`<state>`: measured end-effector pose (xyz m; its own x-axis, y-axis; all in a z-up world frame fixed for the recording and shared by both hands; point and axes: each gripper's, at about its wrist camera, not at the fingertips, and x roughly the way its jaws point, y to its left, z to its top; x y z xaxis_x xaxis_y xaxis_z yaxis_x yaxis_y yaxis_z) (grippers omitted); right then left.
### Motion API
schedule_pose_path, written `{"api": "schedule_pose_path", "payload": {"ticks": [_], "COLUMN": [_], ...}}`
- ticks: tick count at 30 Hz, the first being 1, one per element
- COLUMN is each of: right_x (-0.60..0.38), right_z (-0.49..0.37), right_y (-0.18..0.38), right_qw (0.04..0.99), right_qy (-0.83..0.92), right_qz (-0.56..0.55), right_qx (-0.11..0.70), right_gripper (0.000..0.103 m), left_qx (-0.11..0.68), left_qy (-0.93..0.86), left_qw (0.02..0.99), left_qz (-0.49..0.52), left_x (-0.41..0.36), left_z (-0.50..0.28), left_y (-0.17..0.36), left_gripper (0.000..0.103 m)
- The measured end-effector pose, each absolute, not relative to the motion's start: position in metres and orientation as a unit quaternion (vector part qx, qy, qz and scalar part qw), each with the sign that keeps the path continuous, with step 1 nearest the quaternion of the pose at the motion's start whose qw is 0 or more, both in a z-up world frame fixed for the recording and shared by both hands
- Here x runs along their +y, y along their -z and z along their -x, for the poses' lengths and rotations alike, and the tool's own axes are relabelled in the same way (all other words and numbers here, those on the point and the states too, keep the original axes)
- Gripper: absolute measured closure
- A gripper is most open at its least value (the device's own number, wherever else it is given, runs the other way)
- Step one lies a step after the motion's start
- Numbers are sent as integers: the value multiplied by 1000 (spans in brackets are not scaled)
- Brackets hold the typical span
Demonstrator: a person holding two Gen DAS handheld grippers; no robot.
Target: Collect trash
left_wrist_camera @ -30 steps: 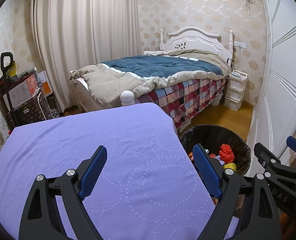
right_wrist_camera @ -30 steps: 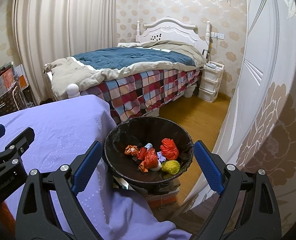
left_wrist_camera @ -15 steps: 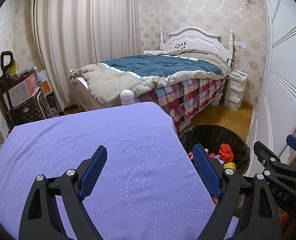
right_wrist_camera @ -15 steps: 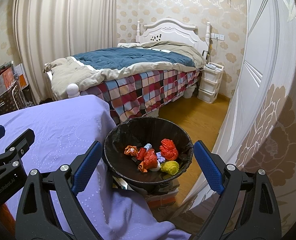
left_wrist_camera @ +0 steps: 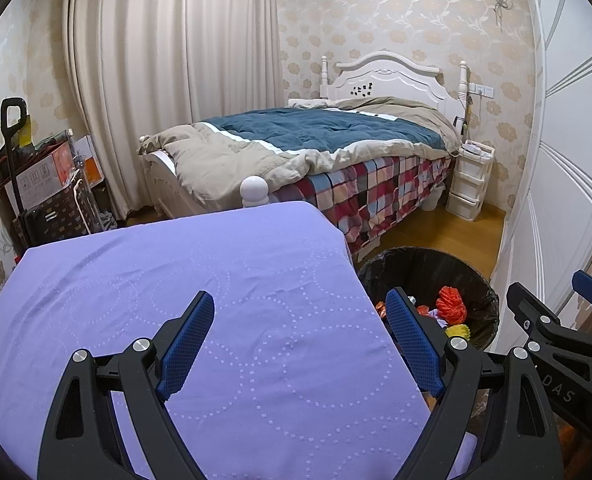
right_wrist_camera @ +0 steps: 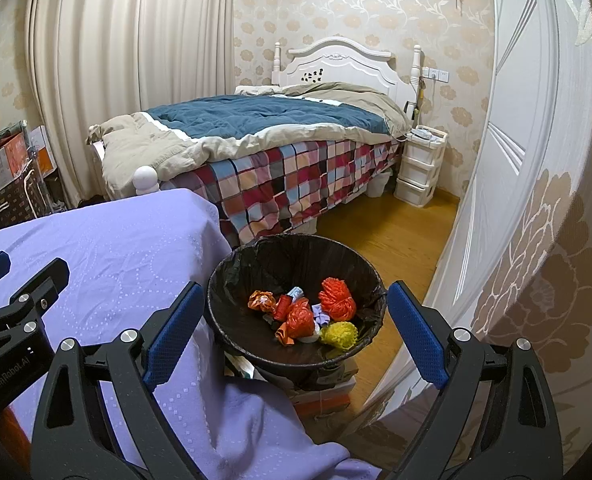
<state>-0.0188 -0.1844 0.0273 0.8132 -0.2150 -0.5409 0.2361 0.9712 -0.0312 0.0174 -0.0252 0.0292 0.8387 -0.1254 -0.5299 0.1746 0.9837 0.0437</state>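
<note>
A black-lined trash bin (right_wrist_camera: 232, 276) stands on the floor right of the purple-covered table (right_wrist_camera: 116, 256). Inside lie several crumpled pieces: a red mesh ball (right_wrist_camera: 337, 299), a yellow mesh ball (right_wrist_camera: 340, 335), orange and red wrappers (right_wrist_camera: 297, 318). My right gripper (right_wrist_camera: 294, 330) is open and empty, held above the bin. My left gripper (left_wrist_camera: 299, 338) is open and empty above the bare purple cloth (left_wrist_camera: 176, 280). The bin also shows in the left wrist view (left_wrist_camera: 471, 276), with the red ball (left_wrist_camera: 451, 307) inside. No trash shows on the cloth.
A bed (left_wrist_camera: 319, 148) with a checked cover stands behind the table. A white door (right_wrist_camera: 535, 160) is close on the right. A white drawer unit (right_wrist_camera: 417, 164) stands by the bed. Boxes and a cart (left_wrist_camera: 44, 188) stand at far left. Wooden floor (right_wrist_camera: 391, 232) lies beyond the bin.
</note>
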Motion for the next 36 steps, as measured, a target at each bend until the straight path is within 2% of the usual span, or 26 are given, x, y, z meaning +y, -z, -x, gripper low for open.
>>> {"api": "schedule_pose_path", "payload": {"ticks": [36], "right_x": [-178], "right_z": [17], "right_y": [-27], "right_qw": [952], "right_qy": [116], "right_qz": [-15], "right_qx": [284], "right_gripper": [12], "left_qx": [276], "left_qy": [71], "left_qw": [958], "left_qz": [-43], "left_x": [-16], "left_z": [-12], "left_y": [-33], "left_gripper": [18]}}
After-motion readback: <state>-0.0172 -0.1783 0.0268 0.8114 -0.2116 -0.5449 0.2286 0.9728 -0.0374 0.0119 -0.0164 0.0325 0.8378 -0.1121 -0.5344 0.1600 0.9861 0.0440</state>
